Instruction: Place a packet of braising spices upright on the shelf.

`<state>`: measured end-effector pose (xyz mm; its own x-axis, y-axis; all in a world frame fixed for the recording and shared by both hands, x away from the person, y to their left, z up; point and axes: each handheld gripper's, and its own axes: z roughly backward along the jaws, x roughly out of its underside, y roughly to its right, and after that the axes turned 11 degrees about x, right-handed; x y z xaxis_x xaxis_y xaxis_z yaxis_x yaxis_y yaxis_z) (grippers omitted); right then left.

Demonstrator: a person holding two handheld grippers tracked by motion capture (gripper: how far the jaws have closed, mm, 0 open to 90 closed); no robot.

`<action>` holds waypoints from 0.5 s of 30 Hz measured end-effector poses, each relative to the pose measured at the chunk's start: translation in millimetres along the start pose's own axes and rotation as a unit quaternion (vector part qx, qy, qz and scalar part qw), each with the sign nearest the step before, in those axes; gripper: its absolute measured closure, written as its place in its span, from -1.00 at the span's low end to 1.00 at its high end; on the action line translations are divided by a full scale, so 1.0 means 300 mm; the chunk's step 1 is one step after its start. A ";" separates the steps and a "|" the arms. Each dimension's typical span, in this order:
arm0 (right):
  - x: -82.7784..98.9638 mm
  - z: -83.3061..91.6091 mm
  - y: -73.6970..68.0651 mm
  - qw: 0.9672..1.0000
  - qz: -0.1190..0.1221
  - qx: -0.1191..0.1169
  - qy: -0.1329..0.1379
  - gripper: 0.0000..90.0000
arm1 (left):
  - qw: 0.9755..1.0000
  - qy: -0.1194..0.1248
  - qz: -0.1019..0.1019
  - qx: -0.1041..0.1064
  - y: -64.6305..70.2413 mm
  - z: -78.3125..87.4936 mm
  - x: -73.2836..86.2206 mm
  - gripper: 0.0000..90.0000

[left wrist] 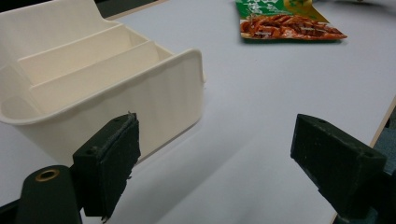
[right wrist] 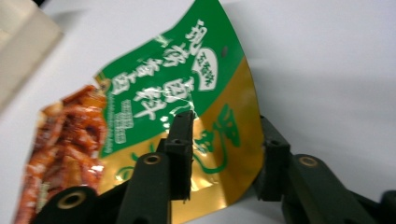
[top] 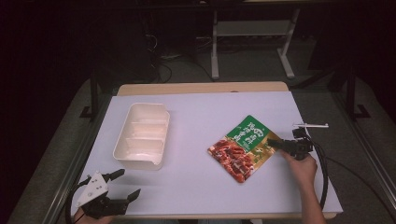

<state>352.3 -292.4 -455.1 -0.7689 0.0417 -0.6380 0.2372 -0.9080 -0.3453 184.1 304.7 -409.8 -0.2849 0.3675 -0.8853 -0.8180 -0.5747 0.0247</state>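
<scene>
While the right gripper (top: pixel 276 145) reaches in from the right of the high view, its two black jaws straddle the gold corner of the food packet (top: pixel 243 147), which lies flat on the pale table (top: pixel 196 186) right of centre, its lower edge pointing toward the bottom of the frame. In the right gripper view the packet (right wrist: pixel 154 116) runs up from the middle into the upper centre; one jaw sits on top of its gold edge and the other stands behind that edge, with a gap between them, so the jaws are partly closed around the corner but I cannot tell that the pads press on it yet. The left gripper (top: pixel 126 185) hovers at the lower left of the high view, jaws wide apart and holding nothing. The white divided tray (top: pixel 140 161) stands left of centre, well apart from the packet, and its compartments look empty in the left gripper view (left wrist: pixel 154 93). As I judge it, the work is at its very start: the packet is being taken hold of, and lifting it and carrying it, probably to the tray, are all left to do.
</scene>
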 end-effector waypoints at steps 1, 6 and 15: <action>0.000 0.000 0.000 1.000 0.000 0.000 0.000 0.38 | 1.000 0.000 0.000 0.000 0.000 0.000 0.000 -0.67; 0.008 0.008 -0.001 1.000 -0.003 0.002 -0.003 0.31 | 1.000 0.003 0.002 0.000 -0.002 0.001 0.001 -0.67; 0.031 0.033 0.008 1.000 -0.010 0.005 0.002 0.23 | 1.000 0.002 -0.001 -0.001 0.002 0.002 0.000 -0.67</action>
<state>339.9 -298.2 -455.0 -0.7706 0.0624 -0.6343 0.2154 -0.9111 -0.3513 183.3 304.7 -409.7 -0.2819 0.3663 -0.8868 -0.8178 -0.5751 0.0224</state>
